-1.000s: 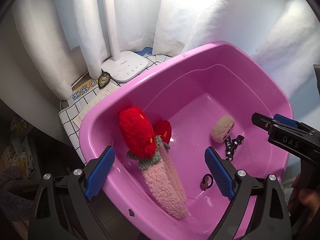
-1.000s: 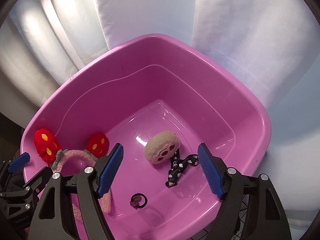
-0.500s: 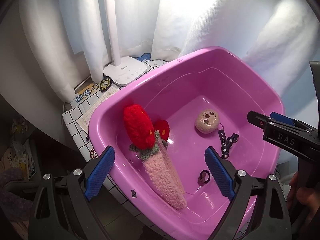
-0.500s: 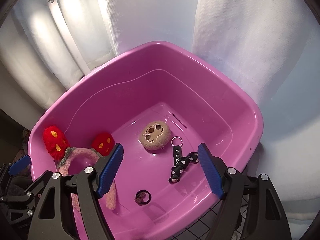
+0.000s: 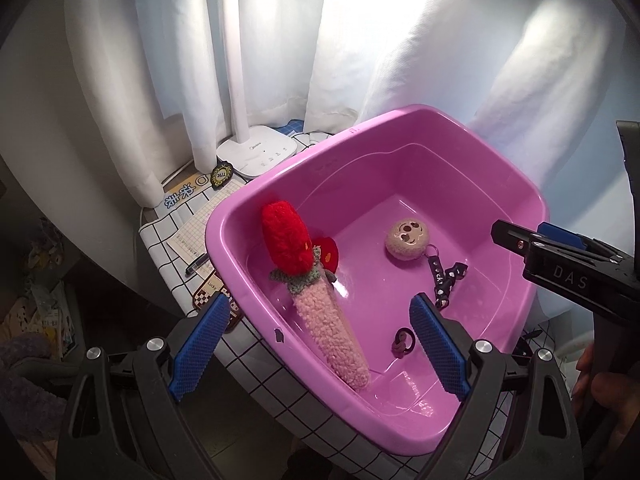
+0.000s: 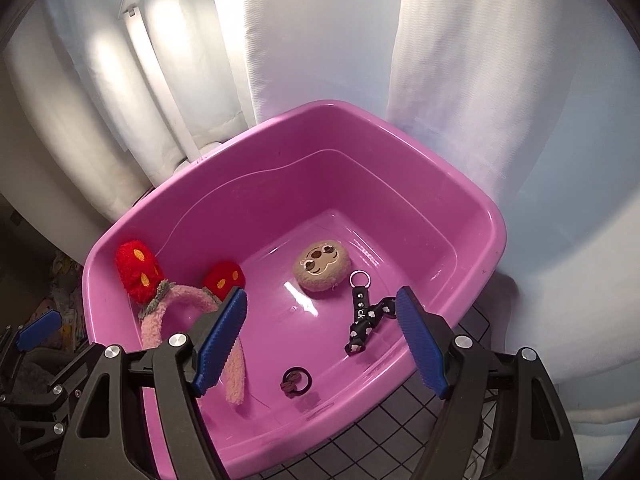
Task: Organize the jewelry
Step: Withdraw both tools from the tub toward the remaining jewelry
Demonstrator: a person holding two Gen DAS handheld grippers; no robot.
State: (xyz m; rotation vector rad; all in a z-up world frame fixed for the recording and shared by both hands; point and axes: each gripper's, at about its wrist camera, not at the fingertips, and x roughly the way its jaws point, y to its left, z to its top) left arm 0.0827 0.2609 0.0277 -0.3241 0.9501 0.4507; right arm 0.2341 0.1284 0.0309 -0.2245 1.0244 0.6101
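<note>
- L gripper (image 5: 316,344): fingers spread wide, nothing between them, above the near-left rim of the pink tub (image 5: 400,120).
- R gripper (image 6: 322,342): fingers wide too, empty, over the tub's near edge.
- In tub: plush headband (image 6: 160,312) w/ red ears on left wall, sloth keychain (image 6: 322,266) mid-floor w/ black strap (image 6: 362,320), dark hair tie (image 6: 296,380) near front.
- Tub sits on grid-pattern desk (image 5: 256,368); white lamp base (image 5: 256,154) behind it.

Your table (image 5: 256,354) has a white cloth with black squares. On it sit the pink tub (image 5: 400,120), a white lamp base (image 5: 256,154), papers (image 5: 188,236) and a pen (image 5: 196,267).
</note>
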